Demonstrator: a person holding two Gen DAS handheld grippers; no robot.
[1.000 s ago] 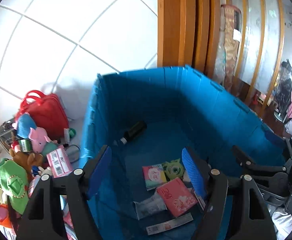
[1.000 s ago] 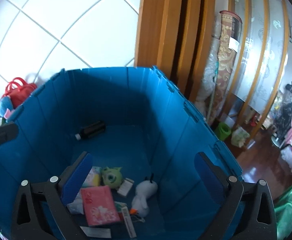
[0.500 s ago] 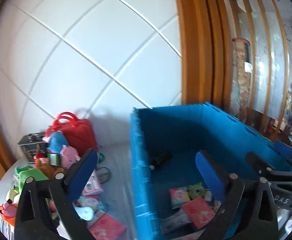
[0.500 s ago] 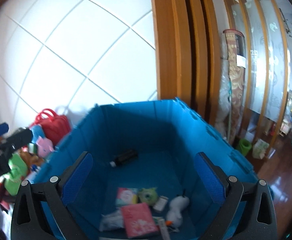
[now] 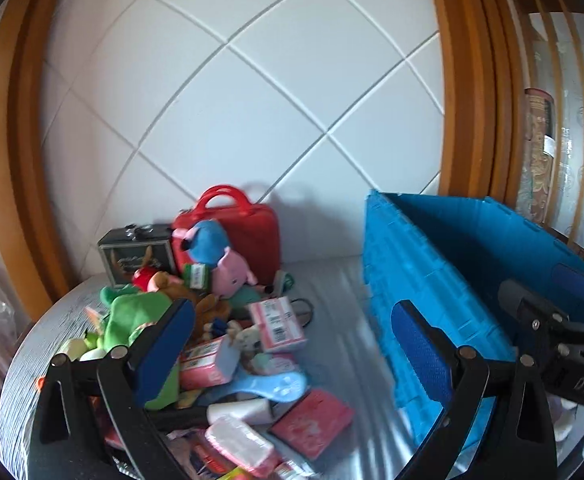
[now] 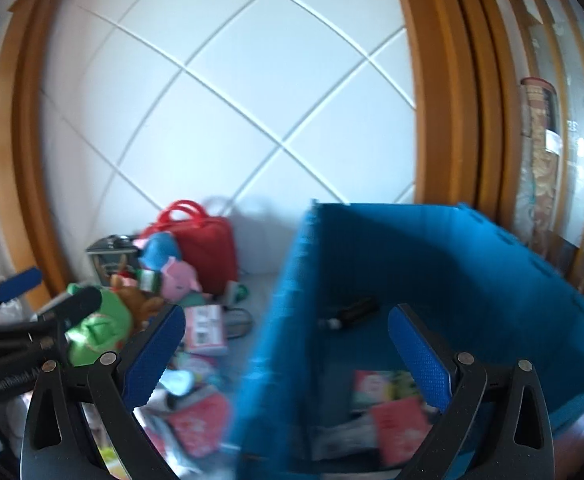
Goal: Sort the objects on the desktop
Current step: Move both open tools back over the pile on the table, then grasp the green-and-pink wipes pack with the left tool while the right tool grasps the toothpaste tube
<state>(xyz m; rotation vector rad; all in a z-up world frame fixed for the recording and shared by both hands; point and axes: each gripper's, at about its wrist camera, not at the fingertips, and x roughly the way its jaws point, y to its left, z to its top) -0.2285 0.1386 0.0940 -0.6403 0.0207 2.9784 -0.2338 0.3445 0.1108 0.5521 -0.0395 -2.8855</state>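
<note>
Over the bench's left side, we have swung both tongs, left [image 5: 292,354] and right [image 6: 286,354], spread and empty, from the blue crate [image 5: 431,280] toward the toy pile [image 5: 220,320] for another pick.

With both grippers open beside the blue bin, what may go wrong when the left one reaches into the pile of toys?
1. The pile is tangled: the open left gripper may catch two things together.
2. The pink packet lies loosely on top and may slide off.
3. The blue bin wall stands close, so a finger may hit it.
</note>
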